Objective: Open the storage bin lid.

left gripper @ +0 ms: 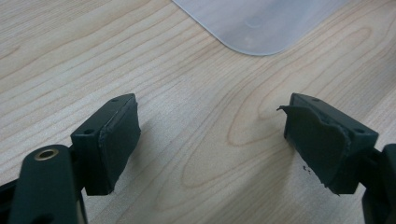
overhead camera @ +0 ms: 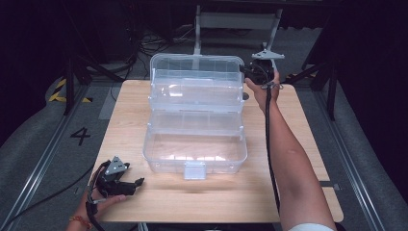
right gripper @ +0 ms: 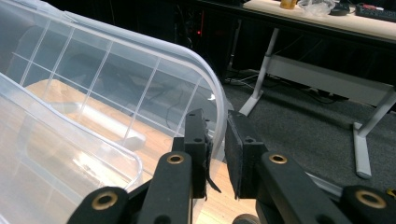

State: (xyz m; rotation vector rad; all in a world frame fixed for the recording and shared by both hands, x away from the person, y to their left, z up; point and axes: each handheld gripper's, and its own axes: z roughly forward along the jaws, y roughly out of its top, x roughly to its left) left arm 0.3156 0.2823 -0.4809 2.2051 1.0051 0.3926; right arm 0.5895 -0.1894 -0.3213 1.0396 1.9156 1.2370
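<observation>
The clear plastic hinged lid (overhead camera: pixel 195 77) gets pinched at 1 o'clock by the right gripper (right gripper: pixel 217 149), probably for swinging, while the left gripper (left gripper: pixel 210 140) is rested spread at 7.

Place: looking like a lab or test room, dim and dark-walled.
Floor: grey carpet (overhead camera: pixel 43 139) carrying a painted number four (overhead camera: pixel 80 135) and yellow-black hazard tape (overhead camera: pixel 60 91).
Bench: small wooden bench (overhead camera: pixel 308 159) standing between metal floor rails (overhead camera: pixel 33 173).
Background: cables (overhead camera: pixel 144 45) trailing, a second desk (right gripper: pixel 322 23) holding equipment.
</observation>
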